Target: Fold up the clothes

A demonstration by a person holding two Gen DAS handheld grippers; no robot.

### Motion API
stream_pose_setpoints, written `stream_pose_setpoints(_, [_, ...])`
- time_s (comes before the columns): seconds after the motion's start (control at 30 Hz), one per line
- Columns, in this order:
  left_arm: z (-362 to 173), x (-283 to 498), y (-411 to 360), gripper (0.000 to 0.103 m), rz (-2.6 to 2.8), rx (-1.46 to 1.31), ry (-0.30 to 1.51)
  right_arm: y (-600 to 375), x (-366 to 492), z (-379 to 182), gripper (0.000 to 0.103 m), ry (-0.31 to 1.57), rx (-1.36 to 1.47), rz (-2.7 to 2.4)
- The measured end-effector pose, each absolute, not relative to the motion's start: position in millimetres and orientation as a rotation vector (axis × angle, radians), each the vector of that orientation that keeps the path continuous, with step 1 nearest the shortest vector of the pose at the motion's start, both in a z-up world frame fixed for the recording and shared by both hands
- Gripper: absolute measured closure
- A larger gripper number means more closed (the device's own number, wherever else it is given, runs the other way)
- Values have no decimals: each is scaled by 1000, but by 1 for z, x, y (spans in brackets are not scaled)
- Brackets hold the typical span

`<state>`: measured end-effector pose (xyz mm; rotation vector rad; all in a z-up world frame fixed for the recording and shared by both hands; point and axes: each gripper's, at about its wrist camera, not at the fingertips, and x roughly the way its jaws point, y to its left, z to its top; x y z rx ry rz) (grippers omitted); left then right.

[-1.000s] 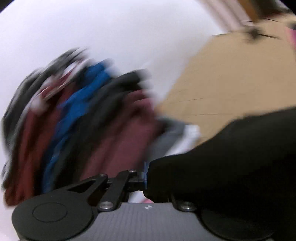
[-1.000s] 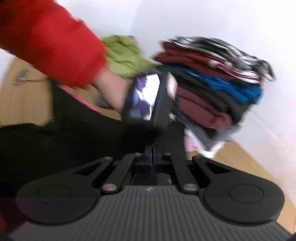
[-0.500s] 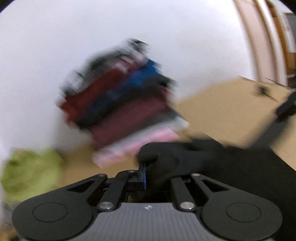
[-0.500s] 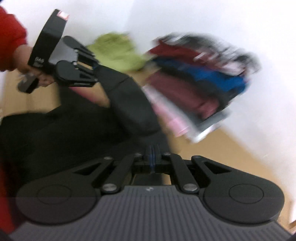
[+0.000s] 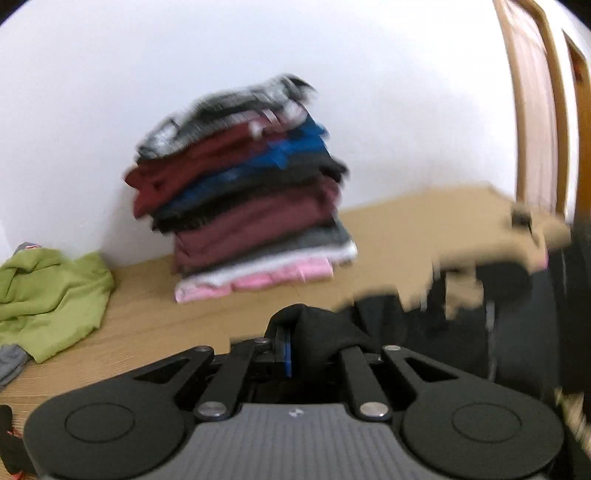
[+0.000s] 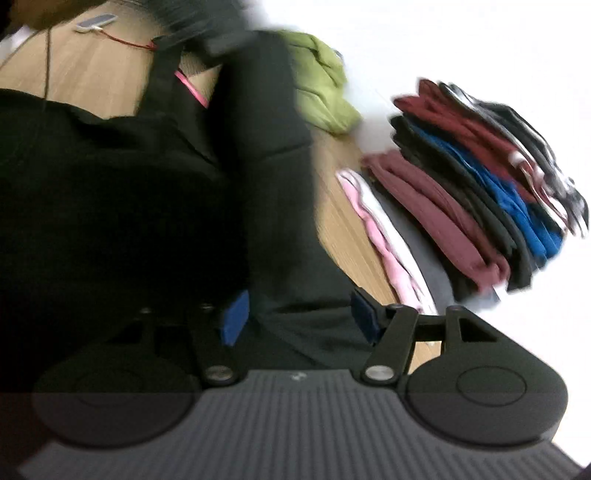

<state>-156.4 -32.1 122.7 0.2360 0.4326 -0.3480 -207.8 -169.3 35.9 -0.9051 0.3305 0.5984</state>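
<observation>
A black garment [image 6: 122,206] lies spread over a wooden surface [image 5: 399,236], with one long sleeve-like part running up through the right wrist view. The left tongs [image 5: 295,350] are closed on a bunched fold of the black garment, blue pad showing against the cloth. The right tongs [image 6: 299,317] are spread wide, blue pads well apart, with black cloth lying between them but not pinched. Half a second ago the right tongs were shut tight on the cloth; they have since let go and opened. The left tongs have kept their grip throughout, and the view from them has steadied from heavy blur. The other handheld device, seen earlier in the right view with partial white lettering, now shows only as a dark blur at the top, and no writing can be read anywhere.

Beyond the garment, a stack [image 5: 243,195] of folded clothes stands against a white wall [image 5: 184,55]: pink at the bottom, then grey, maroon, black, blue, dark red and a black-and-white top layer. A crumpled green garment [image 5: 48,291] lies to the left of the stack. A small grey gadget [image 6: 94,22] with a red cord [image 6: 125,41] rests on the surface. A wooden door frame [image 5: 535,110] stands at the far right
</observation>
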Motion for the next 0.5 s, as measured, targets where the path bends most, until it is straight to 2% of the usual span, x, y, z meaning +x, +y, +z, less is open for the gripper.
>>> stream_pose_setpoints(0.1, [139, -164, -27, 95, -377, 214, 403, -158, -205, 22, 40, 272, -946, 505])
stream_pose_setpoints(0.23, [129, -161, -26, 94, -385, 255, 439, -146, -198, 13, 41, 216, -960, 424])
stream_pose_setpoints(0.27, [123, -162, -24, 94, -399, 284, 442, -146, -194, 14, 49, 203, -957, 366])
stream_pose_setpoints(0.3, [117, -164, -21, 94, -413, 312, 444, -148, -190, 17, 76, 205, -940, 315])
stream_pose_setpoints(0.33, [111, -166, -19, 94, -427, 341, 447, -154, -186, 23, 97, 222, -911, 275])
stream_pose_setpoints(0.43, [86, -178, -18, 92, -457, 474, 461, -176, -192, 50, 96, 295, -860, 339])
stream_pose_setpoints(0.5, [73, -181, -15, 90, -523, 510, 551, -187, -218, 61, 96, 293, -912, 473])
